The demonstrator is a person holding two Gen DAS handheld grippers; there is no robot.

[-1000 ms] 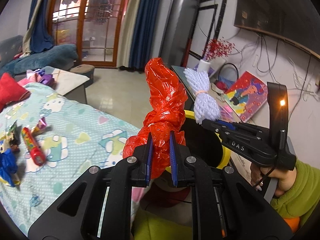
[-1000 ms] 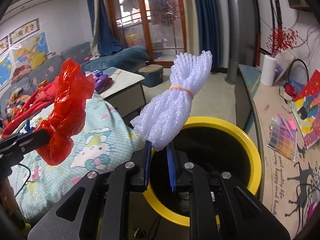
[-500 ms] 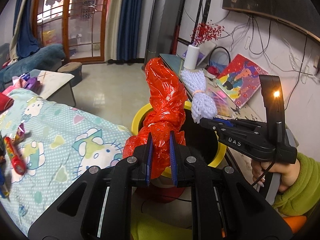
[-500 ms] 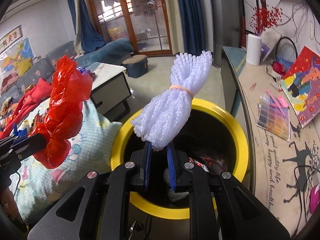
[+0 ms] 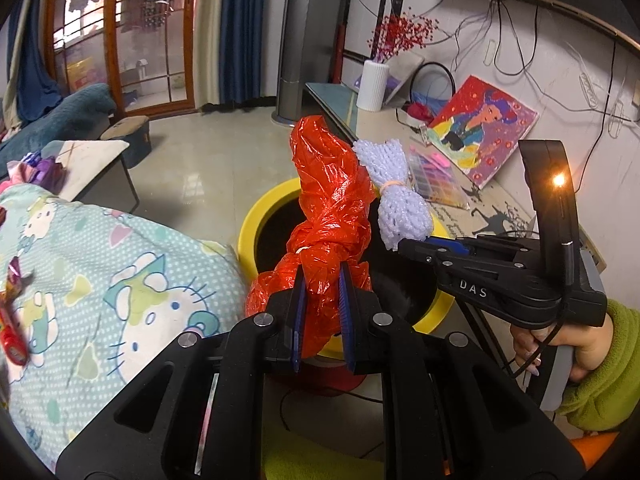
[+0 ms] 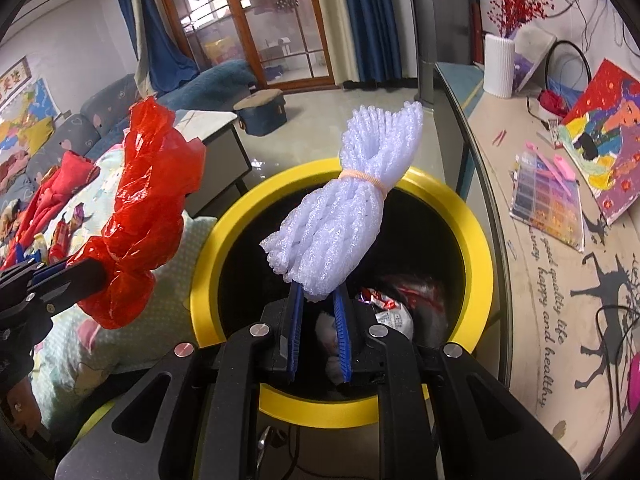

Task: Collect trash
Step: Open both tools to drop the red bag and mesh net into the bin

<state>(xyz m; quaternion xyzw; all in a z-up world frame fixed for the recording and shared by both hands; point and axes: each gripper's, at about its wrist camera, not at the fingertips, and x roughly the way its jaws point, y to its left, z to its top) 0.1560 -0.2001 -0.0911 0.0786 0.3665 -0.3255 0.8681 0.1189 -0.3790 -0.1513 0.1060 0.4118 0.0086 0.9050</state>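
The right gripper [image 6: 318, 300] has its jaws clamped on the lower end of a white foam net bundle [image 6: 344, 208]. The bundle's long axis runs up toward 1 o'clock, over the open mouth of the yellow-rimmed bin [image 6: 476, 240]. The left gripper [image 5: 322, 284] has its jaws shut on a knotted red plastic bag [image 5: 332, 208] that stands upright near the bin's 9 o'clock rim. The right gripper seems better placed to drop. Wrappers [image 6: 390, 312] already lie in the bin.
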